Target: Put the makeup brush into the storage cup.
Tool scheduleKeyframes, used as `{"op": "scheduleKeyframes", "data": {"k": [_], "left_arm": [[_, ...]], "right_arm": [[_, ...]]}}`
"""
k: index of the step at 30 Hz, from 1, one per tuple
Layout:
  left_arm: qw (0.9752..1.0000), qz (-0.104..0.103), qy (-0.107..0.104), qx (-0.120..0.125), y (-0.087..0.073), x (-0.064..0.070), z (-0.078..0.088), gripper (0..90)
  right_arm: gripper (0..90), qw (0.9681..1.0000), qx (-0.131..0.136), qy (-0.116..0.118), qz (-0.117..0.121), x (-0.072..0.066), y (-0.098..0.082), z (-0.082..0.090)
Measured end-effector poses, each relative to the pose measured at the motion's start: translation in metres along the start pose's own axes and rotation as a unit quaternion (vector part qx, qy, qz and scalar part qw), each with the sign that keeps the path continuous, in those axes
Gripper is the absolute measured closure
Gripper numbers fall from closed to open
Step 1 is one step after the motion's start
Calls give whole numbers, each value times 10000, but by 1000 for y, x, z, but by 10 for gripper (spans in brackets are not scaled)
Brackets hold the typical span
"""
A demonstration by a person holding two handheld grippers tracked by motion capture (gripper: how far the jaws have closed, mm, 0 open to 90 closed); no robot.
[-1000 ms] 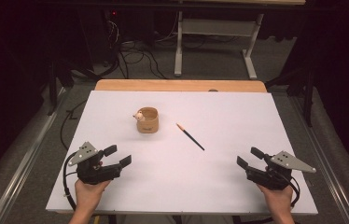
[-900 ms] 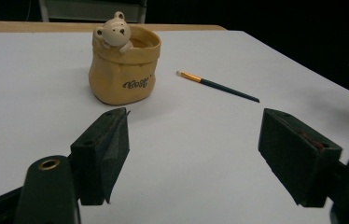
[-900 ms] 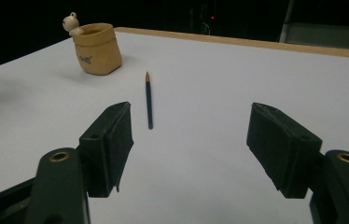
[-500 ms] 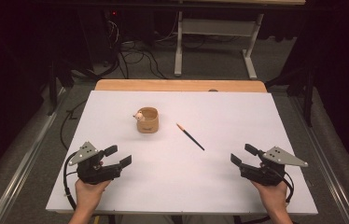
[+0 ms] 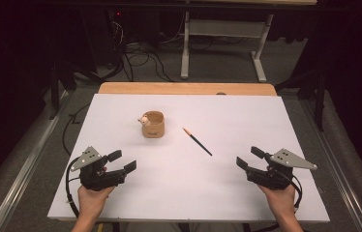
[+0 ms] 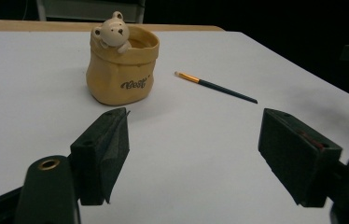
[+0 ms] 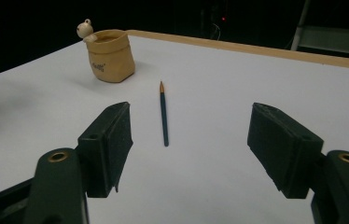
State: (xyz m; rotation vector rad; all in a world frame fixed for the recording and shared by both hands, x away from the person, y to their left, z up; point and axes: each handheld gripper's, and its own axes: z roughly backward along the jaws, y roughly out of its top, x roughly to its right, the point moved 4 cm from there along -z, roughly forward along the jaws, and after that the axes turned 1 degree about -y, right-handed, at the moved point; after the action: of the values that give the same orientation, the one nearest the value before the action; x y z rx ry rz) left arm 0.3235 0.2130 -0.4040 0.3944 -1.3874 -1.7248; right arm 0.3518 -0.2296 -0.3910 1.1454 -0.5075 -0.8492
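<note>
Dark-handled, the brush [image 5: 198,141] lies flat mid-table on the white sheet [image 5: 218,193], just right of the tan bear pot [image 5: 153,124]. Nearest it hovers the right gripper [image 5: 250,159], jaws spread wide, empty; the left gripper [image 5: 122,161] sits well apart, equally wide and empty.

Both hands come in from the near edge, each holding a claw low over the bench. Left claw [image 5: 122,161] sits at the near left, jaws spread wide with nothing between them, pointing forward and a bit to the right; the left hand [image 5: 92,197] wraps its grip from behind. Right claw [image 5: 249,158] is at the near right, jaws equally wide and empty, aimed forward and left, with the right hand [image 5: 279,199] behind it. The two are well apart.
</note>
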Motion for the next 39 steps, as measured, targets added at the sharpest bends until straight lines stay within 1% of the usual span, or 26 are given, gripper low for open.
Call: {"op": "scheduleKeyframes", "data": {"k": [4,9,13,18,21,26,30,33,35,39], "left_arm": [[10000,-39,-23,-46,0,1,-2,249],[10000,-23,-27,-49,-1,1,-2,249],[10000,7,-26,-8,0,1,-1,249],[10000,-42,-45,-67,0,2,-3,249],[10000,-23,-54,-70,-1,1,-3,249],[10000,-14,-47,-39,0,1,-2,249],[9999,-44,-52,-82,-1,2,-3,249],[9999,-26,-66,-73,-1,2,-3,249],[10000,-13,-61,-61,-1,2,-2,249],[10000,-24,-55,-56,-1,2,-2,249]], "right_arm": [[325,10000,7,35,-11,-2,3,-2],[326,10000,4,52,18,-3,4,-4],[326,10000,1,57,-18,-3,5,-4],[326,10000,16,70,1,-4,7,-6],[326,10000,10,96,-18,-5,7,-8],[326,9999,13,117,23,-7,10,-10],[326,9999,-8,133,31,-8,11,-14],[326,9999,-3,155,50,-8,12,-16],[326,9999,-17,146,17,-8,12,-17],[327,9999,-11,149,52,-9,14,-19]]}}
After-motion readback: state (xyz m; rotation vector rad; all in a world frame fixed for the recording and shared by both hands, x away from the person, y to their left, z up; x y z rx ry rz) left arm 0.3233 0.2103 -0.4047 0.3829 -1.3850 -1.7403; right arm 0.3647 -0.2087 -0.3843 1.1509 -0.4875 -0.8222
